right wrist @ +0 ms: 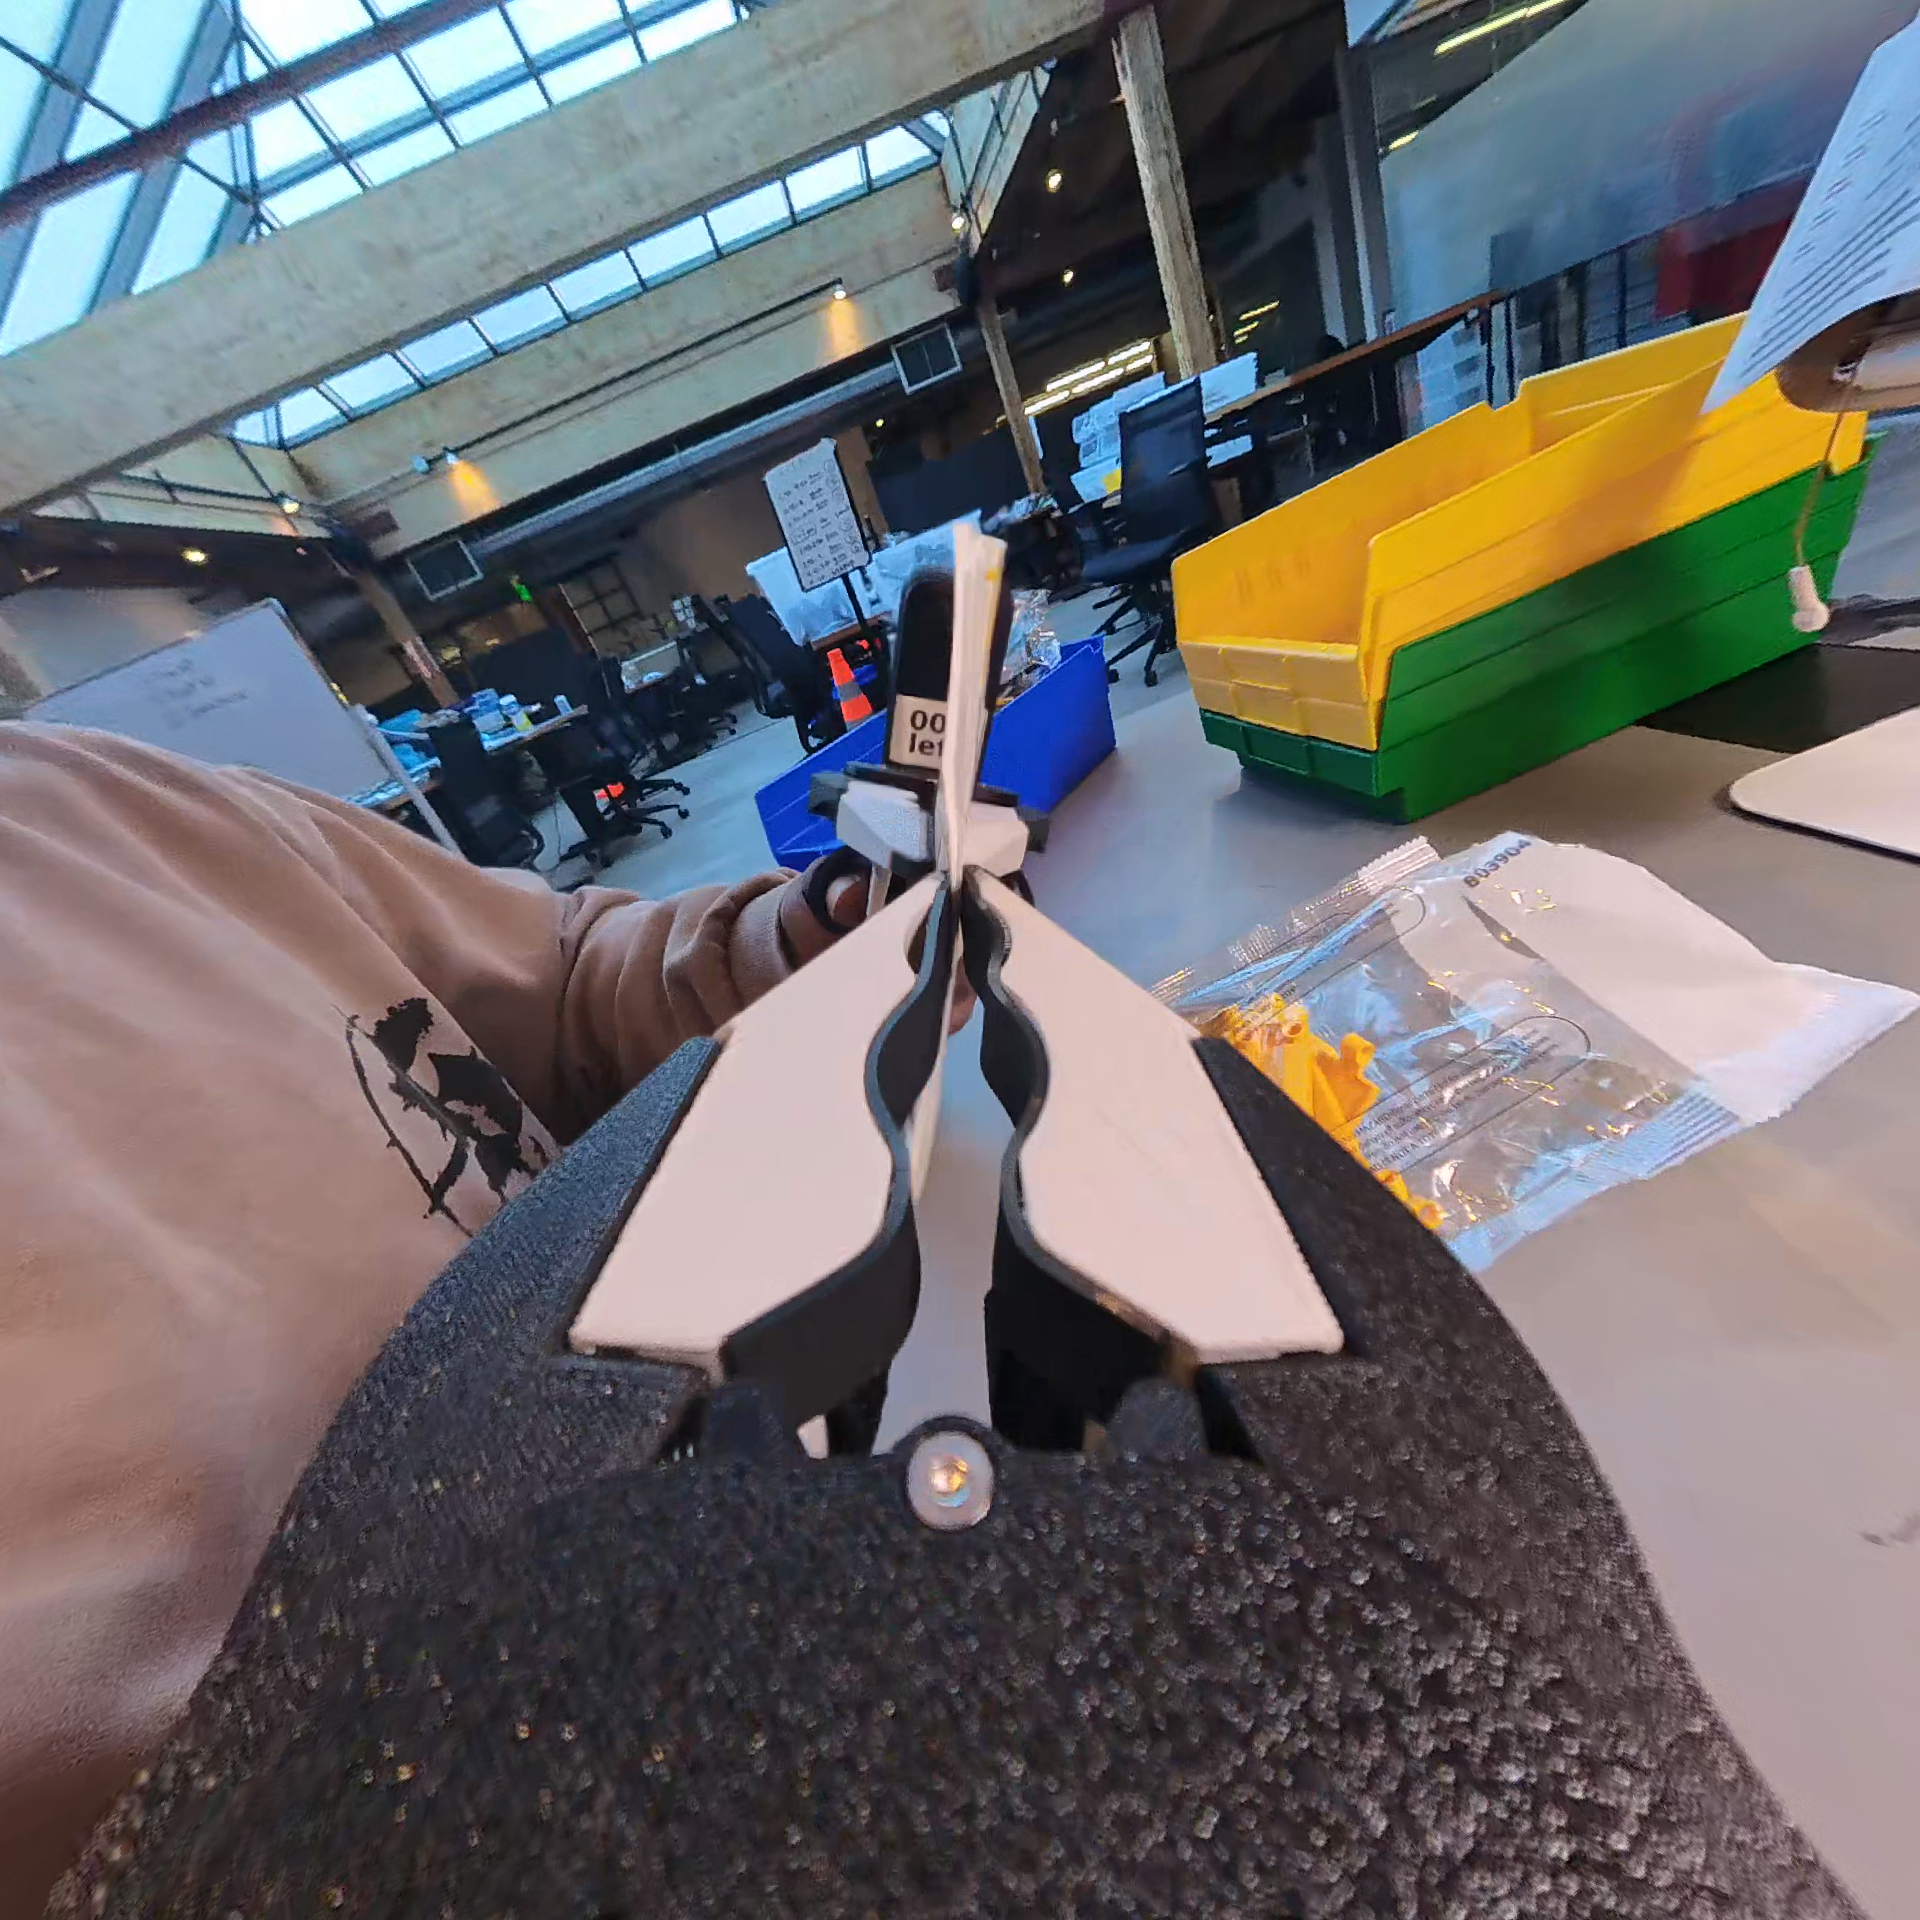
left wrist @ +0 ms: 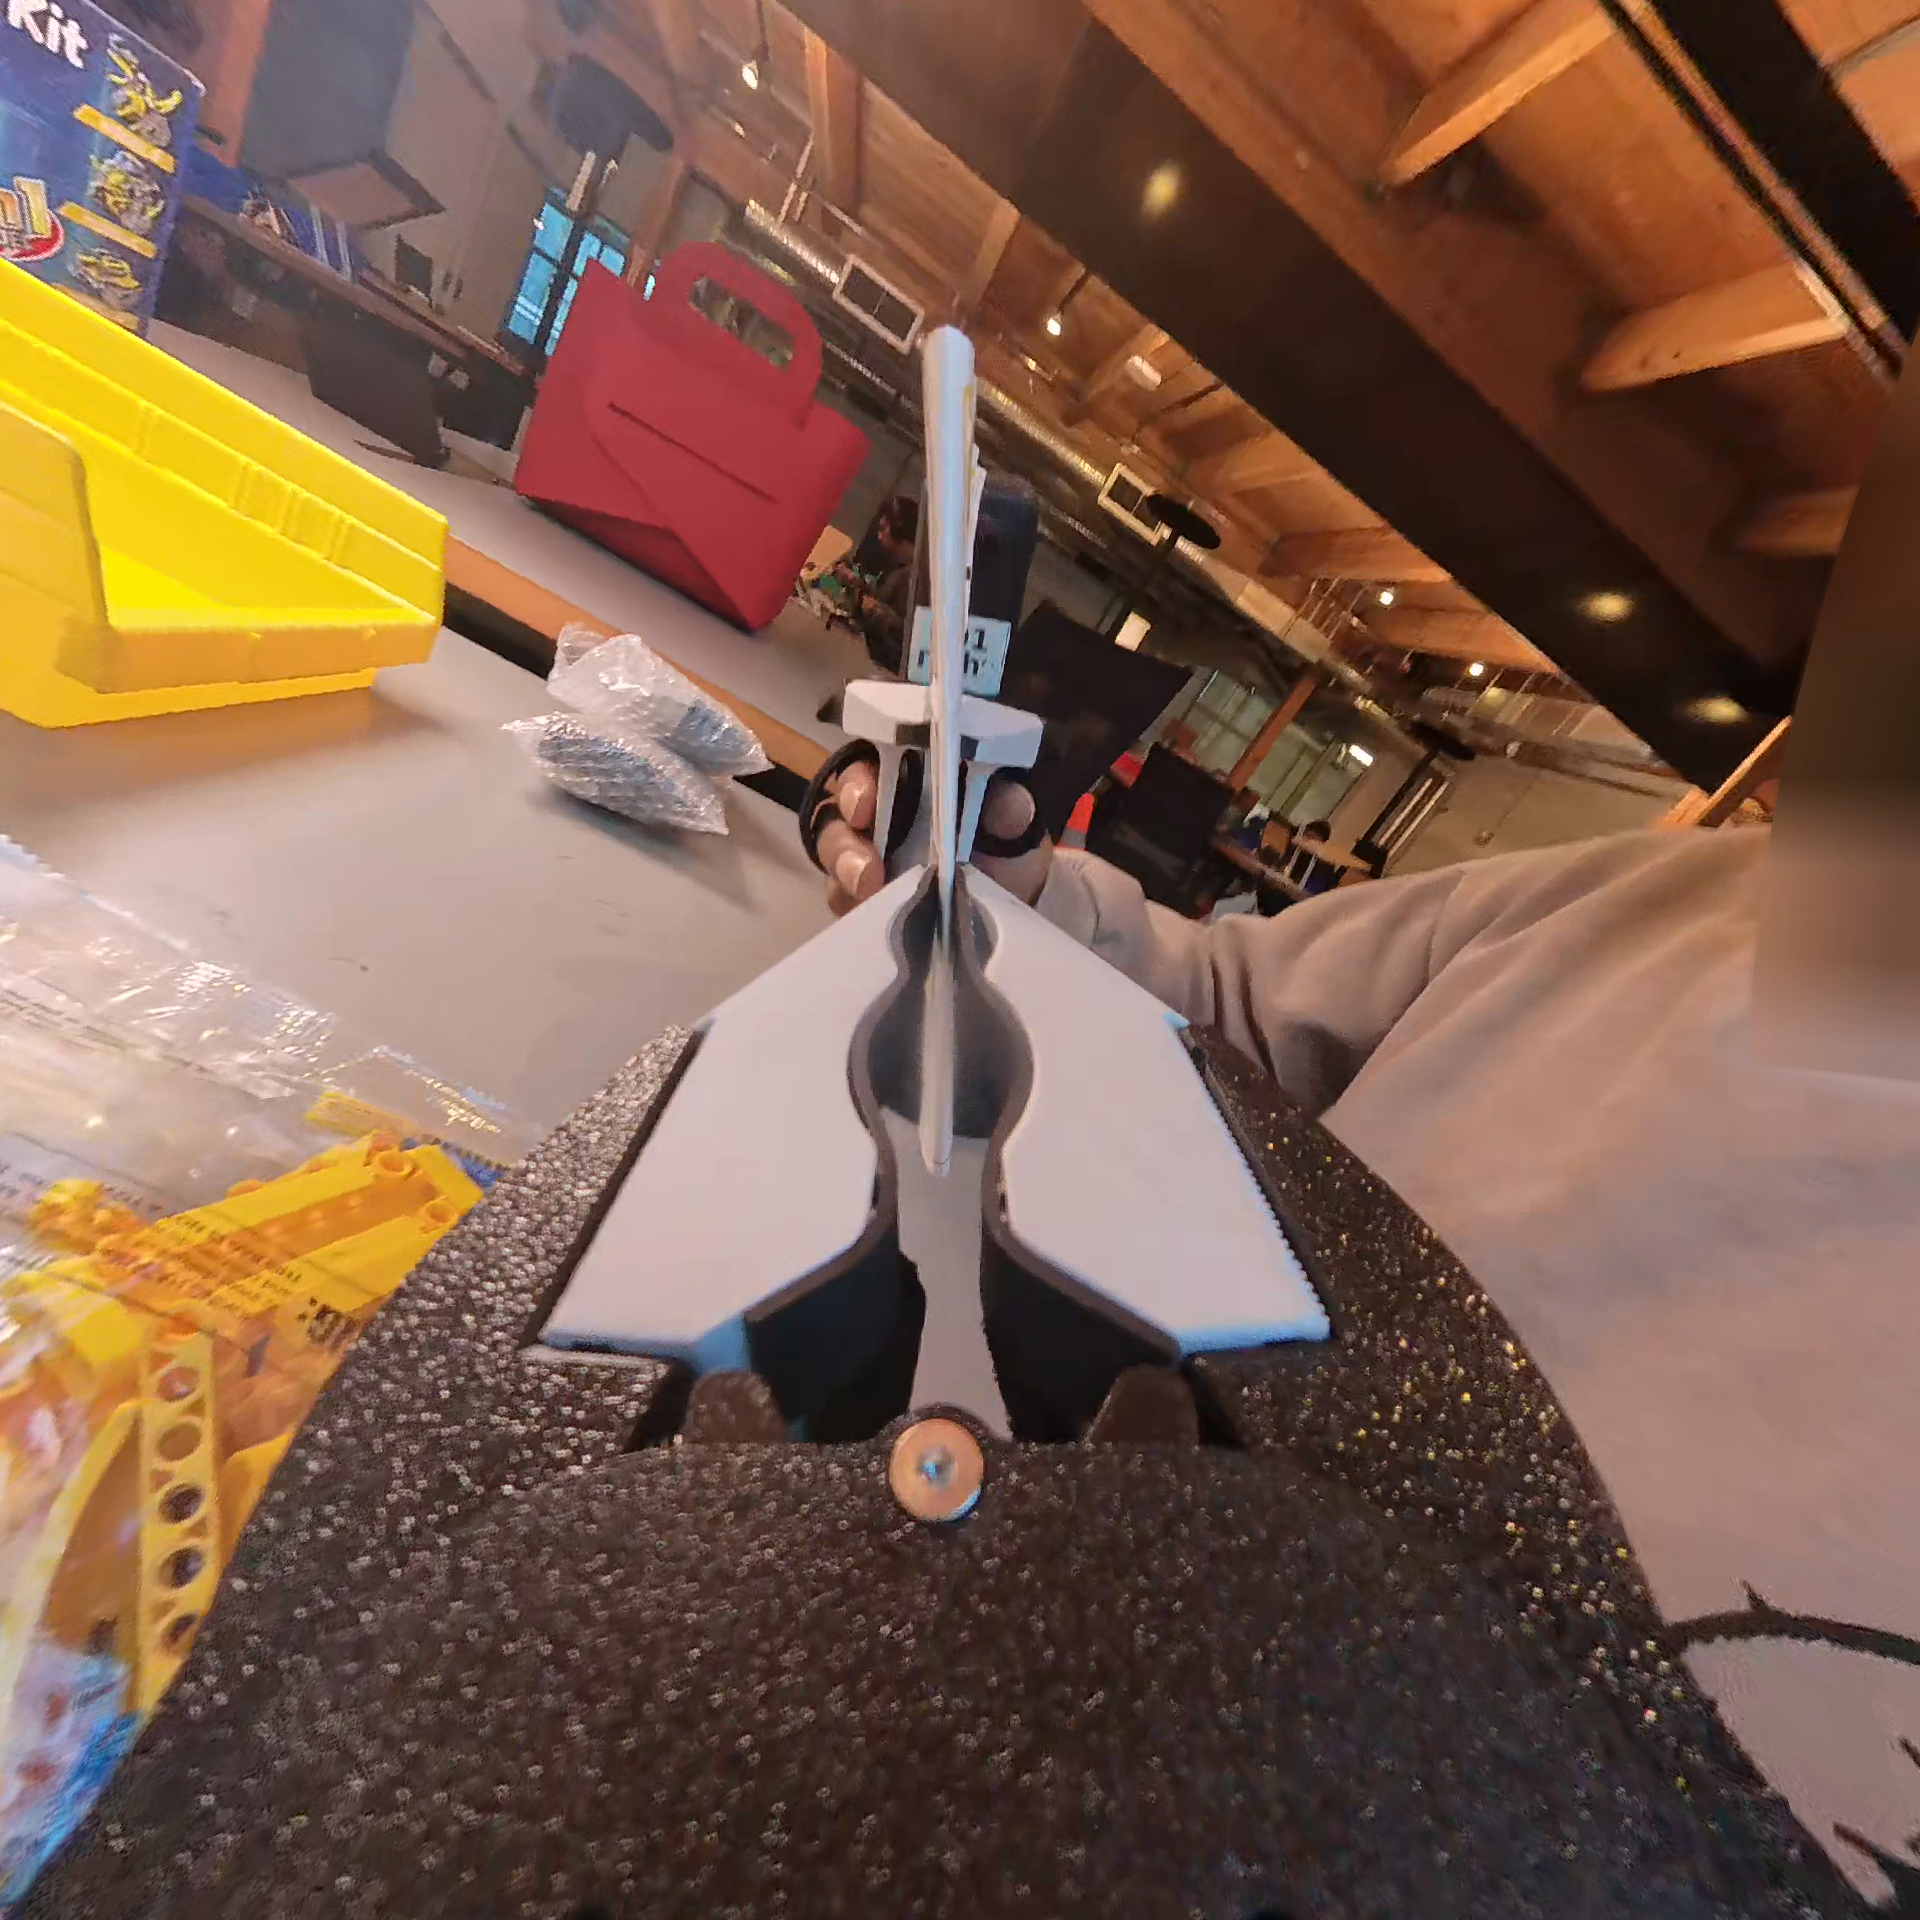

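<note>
1. The left gripper (left wrist: 943,914) has its fingers pinched nearly together on a thin white booklet (left wrist: 948,665) seen edge-on. The booklet's long axis runs straight away from the camera and upward, its free end pointing toward the ceiling.
2. The right gripper (right wrist: 956,894) faces the left one and is likewise closed on the same white booklet (right wrist: 971,665), which again stands upright and edge-on between the tips. So the booklet is held in the air above the table, gripped from both ends.
3. Just beside the left gripper lies a clear bag of yellow parts (left wrist: 187,1351); the right wrist view shows it on the grey table (right wrist: 1662,1455).
4. Farther along the table (left wrist: 416,883) sit two small bubble-wrap packets (left wrist: 634,727), then a yellow bin (left wrist: 208,520) and a red handled box (left wrist: 686,447).
5. Beyond the right gripper a blue bin (right wrist: 1049,727) stands, and yellow bins nest in a green bin (right wrist: 1621,675).
6. The room is a large workshop with timber beams, skylights, desks and office chairs.
</note>
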Demonstrator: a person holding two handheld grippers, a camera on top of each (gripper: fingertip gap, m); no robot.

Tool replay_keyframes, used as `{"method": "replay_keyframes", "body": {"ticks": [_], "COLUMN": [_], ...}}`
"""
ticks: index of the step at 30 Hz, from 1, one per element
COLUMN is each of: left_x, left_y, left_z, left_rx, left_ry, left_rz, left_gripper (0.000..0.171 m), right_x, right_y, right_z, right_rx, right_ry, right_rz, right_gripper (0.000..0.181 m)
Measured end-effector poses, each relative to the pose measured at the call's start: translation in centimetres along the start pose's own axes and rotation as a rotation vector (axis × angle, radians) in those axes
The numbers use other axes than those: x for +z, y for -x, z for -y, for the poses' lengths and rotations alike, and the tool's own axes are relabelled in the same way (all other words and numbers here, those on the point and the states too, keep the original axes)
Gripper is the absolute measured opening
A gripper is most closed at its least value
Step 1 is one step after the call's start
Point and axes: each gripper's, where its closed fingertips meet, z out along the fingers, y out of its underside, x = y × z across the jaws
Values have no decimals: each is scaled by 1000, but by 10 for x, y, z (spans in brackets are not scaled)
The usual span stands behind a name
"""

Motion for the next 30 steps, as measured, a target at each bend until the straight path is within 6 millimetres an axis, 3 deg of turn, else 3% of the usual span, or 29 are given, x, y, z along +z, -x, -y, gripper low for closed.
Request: {"method": "replay_keyframes", "body": {"ticks": [3,5,9,12,14,18,20,21,24,28,30], "left_x": [-8,-11,-9,-10,-11,-15,-16,-16,-18,-19,-18], "left_y": [4,3,-3,-12,-16,-19,-20,-21,-18,-6,5], "left_z": [-5,-7,-44,-86,-109,-139,-147,-150,-157,-161,-160], "left_rx": [90,211,515,751,866,935,906,857,611,149,-62], "left_ry": [100,157,382,565,649,768,794,807,832,835,808], "left_rz": [43,72,106,89,88,104,104,106,123,184,218], "left_gripper": [16,18,0,0,0,0,0,0,0,0,0], "right_x": [1,-1,-9,-21,-30,-32,-30,-31,-36,-38,-37], "right_y": [2,5,11,17,20,48,55,54,48,41,40], "right_z": [-11,-21,-59,-99,-120,-140,-147,-152,-166,-177,-180], "right_rx": [-106,-303,-613,-622,-590,-622,-657,-676,-606,-311,-60], "right_ry": [90,161,324,464,547,616,634,662,748,834,846], "right_rz": [13,-6,-28,-3,-12,18,0,-17,-47,-88,-96], "right_gripper": [0,0,0,0,17,19,18,9,0,0,0]}}
